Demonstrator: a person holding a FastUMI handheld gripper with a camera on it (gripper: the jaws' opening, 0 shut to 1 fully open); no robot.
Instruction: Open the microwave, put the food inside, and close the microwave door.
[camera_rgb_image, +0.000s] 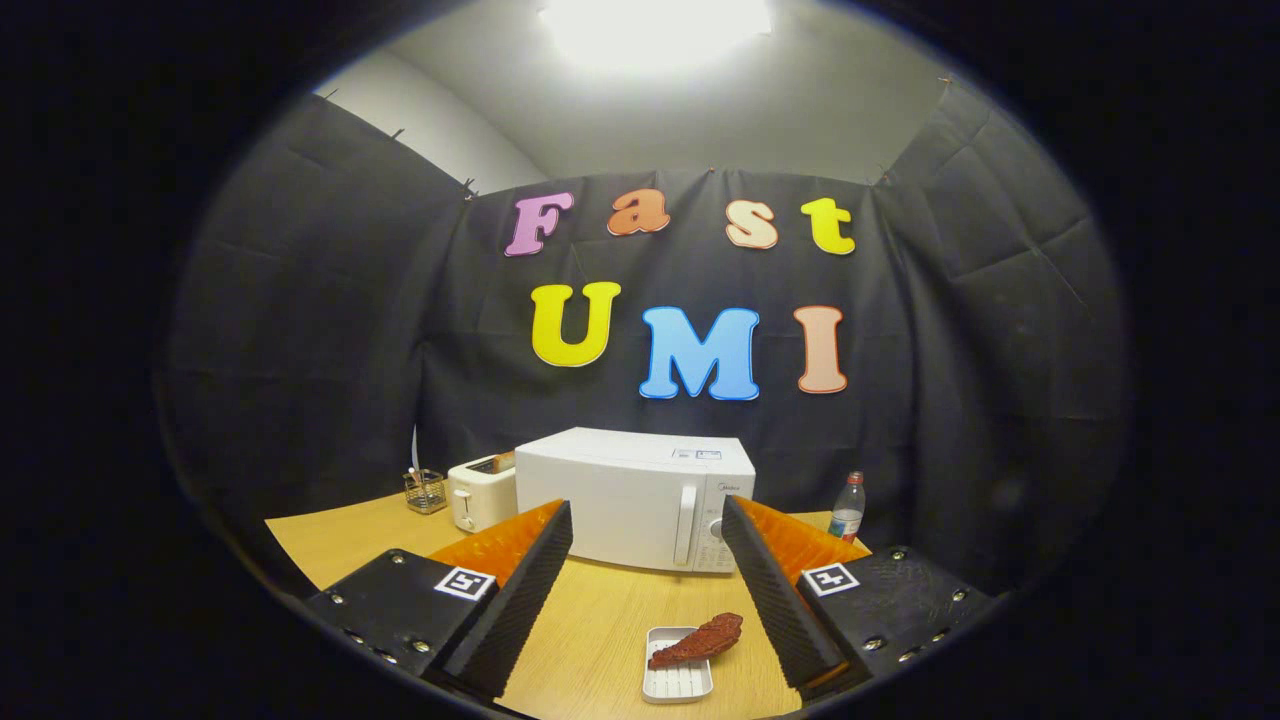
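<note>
On the table (330, 545), the toaster (481, 495) stands just left of the microwave (635, 497), a bottle (847, 508) to its right, the food (700, 640) on a tray (677, 680) before it, between the parted fingers (520, 590).

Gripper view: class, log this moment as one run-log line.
gripper: open, empty | microwave: door shut, beyond fingers | food: on white tray, between fingers | stage: not begun

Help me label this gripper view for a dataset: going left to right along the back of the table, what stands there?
Wire basket → toaster → microwave, door shut → bottle. Nearer, between the open gripper's fingers, the food rests on a small white tray.
</note>
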